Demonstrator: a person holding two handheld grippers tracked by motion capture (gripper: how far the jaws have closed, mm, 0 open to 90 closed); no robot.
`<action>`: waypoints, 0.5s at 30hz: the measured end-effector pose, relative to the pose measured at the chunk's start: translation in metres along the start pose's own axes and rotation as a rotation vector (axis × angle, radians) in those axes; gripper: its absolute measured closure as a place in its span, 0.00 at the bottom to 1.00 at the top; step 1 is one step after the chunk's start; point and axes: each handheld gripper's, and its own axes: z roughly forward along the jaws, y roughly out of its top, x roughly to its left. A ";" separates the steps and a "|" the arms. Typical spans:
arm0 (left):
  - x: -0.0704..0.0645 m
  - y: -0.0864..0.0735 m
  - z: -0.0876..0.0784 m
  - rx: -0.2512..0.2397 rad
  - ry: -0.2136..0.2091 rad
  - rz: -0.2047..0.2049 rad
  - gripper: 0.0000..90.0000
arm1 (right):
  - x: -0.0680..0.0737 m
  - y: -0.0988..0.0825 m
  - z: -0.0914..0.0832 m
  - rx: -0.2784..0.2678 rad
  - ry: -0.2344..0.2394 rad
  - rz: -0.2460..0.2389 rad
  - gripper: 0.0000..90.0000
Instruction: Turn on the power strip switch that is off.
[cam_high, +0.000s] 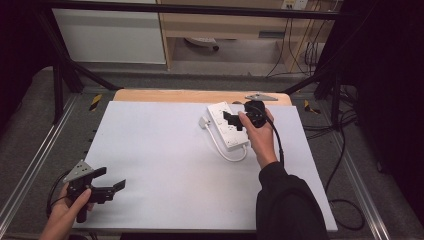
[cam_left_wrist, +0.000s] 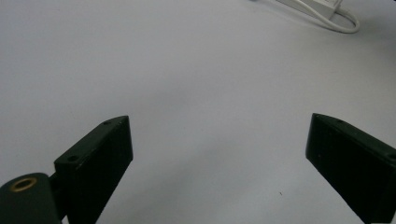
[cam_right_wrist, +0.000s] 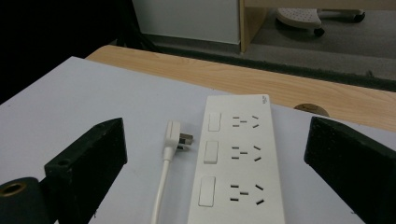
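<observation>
A white power strip (cam_high: 229, 127) with three sockets and three switches lies at the back right of the white board (cam_high: 165, 160). Its white plug (cam_right_wrist: 175, 139) rests unplugged beside it, on the strip's left in the right gripper view, and its cable (cam_high: 231, 156) loops toward the front. My right gripper (cam_high: 233, 121) hovers over the strip, open. In the right gripper view the right gripper (cam_right_wrist: 217, 130) has its jaws wide apart on either side of the strip (cam_right_wrist: 238, 158), touching nothing. My left gripper (cam_high: 111, 178) is at the front left corner, open. The left gripper (cam_left_wrist: 219, 128) has bare board between its jaws.
The wooden table edge (cam_high: 200, 96) shows behind the board. Beyond it are a metal frame (cam_high: 200, 9), a cabinet and a shelf. Black cables (cam_high: 345, 150) trail on the floor at the right. The strip's cable loop (cam_left_wrist: 343, 21) sits far ahead of the left gripper.
</observation>
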 end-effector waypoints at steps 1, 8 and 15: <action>0.000 0.000 0.000 0.000 0.000 -0.001 0.08 | -0.001 -0.001 -0.003 0.000 0.000 0.000 0.07; 0.001 -0.001 0.000 0.002 0.005 -0.007 0.08 | -0.011 -0.009 -0.028 -0.023 -0.007 -0.002 0.07; 0.001 -0.001 0.001 0.005 0.005 -0.007 0.08 | -0.019 -0.020 -0.056 -0.055 -0.018 0.010 0.07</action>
